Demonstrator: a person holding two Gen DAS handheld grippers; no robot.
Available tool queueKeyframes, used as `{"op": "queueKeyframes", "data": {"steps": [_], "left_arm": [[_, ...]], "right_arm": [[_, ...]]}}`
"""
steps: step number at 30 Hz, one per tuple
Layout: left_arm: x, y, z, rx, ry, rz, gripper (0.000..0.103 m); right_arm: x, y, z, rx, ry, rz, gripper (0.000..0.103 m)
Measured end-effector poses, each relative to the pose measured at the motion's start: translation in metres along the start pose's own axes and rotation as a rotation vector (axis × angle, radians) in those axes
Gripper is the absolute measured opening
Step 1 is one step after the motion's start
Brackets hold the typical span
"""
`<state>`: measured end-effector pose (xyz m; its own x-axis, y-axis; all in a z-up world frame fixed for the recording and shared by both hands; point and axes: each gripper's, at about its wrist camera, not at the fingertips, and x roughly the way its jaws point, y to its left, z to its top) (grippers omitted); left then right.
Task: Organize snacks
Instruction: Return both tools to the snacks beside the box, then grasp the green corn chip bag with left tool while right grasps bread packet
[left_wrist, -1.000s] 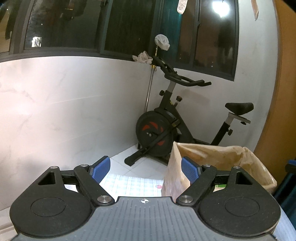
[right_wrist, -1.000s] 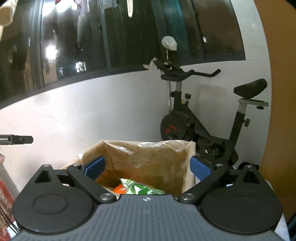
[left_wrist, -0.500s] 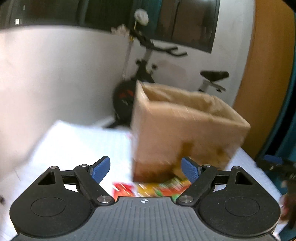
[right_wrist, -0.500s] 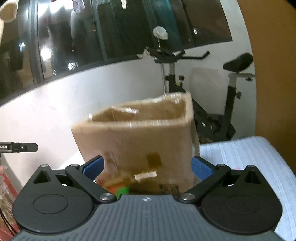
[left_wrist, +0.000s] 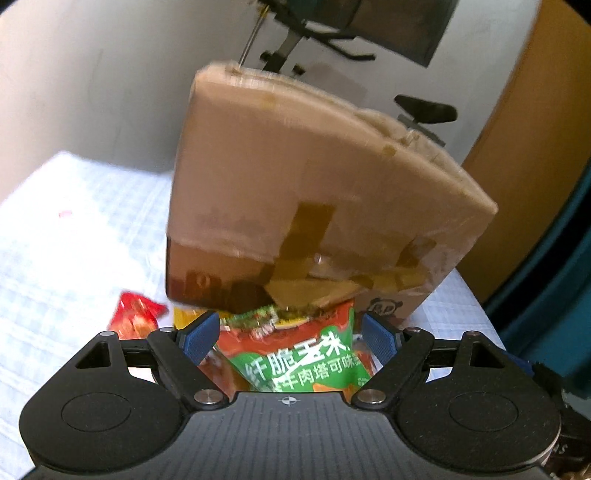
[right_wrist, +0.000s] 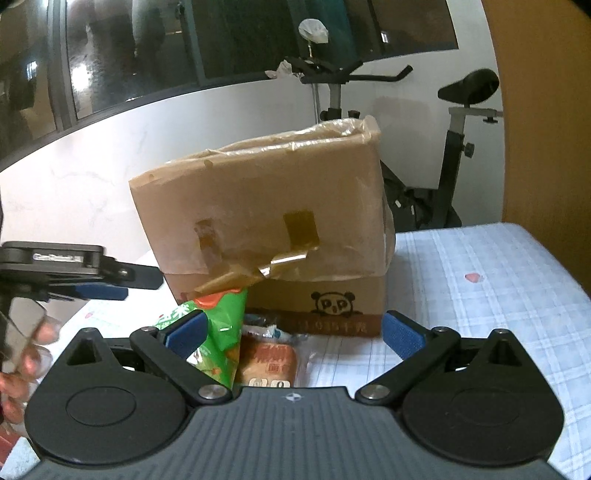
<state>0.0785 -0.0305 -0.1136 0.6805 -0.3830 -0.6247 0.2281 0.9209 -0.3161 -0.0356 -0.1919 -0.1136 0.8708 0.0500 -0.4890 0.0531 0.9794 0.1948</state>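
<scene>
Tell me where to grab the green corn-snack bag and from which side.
Grip the green corn-snack bag at its upper crimped edge, coming from the front with the left gripper, whose open jaws already straddle it. The bag leans against the cardboard box, so the rear is blocked; its flat seam suits a pinch.

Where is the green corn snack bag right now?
In the left wrist view the green snack bag lies on the checked cloth between the open left gripper fingers, against the cardboard box.

We see the cardboard box (right_wrist: 266, 221) standing on the cloth (right_wrist: 480, 280), 2 snack packs before it: the corn chip bag (right_wrist: 216, 332) left of the cake pack (right_wrist: 269, 363). An exercise bike (right_wrist: 454, 155) stands behind.
</scene>
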Motion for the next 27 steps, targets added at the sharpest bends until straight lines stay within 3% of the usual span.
{"op": "queueKeyframes", "data": {"steps": [7,19,21,27], "left_arm": [[0.025,0.004,-0.015,-0.041,0.071,0.0,0.091],[0.045,-0.002,-0.015,-0.047,0.082,-0.026,0.095],[0.046,0.001,-0.015,-0.056,0.083,-0.036,0.095],[0.031,0.003,-0.018,-0.028,0.045,-0.064,0.08]], "right_arm": [[0.007,-0.009,-0.007,0.038,0.025,0.001,0.102],[0.016,-0.013,-0.023,0.068,0.073,0.002,0.102],[0.016,-0.015,-0.024,0.075,0.075,-0.003,0.102],[0.016,-0.015,-0.024,0.084,0.081,-0.01,0.102]]}}
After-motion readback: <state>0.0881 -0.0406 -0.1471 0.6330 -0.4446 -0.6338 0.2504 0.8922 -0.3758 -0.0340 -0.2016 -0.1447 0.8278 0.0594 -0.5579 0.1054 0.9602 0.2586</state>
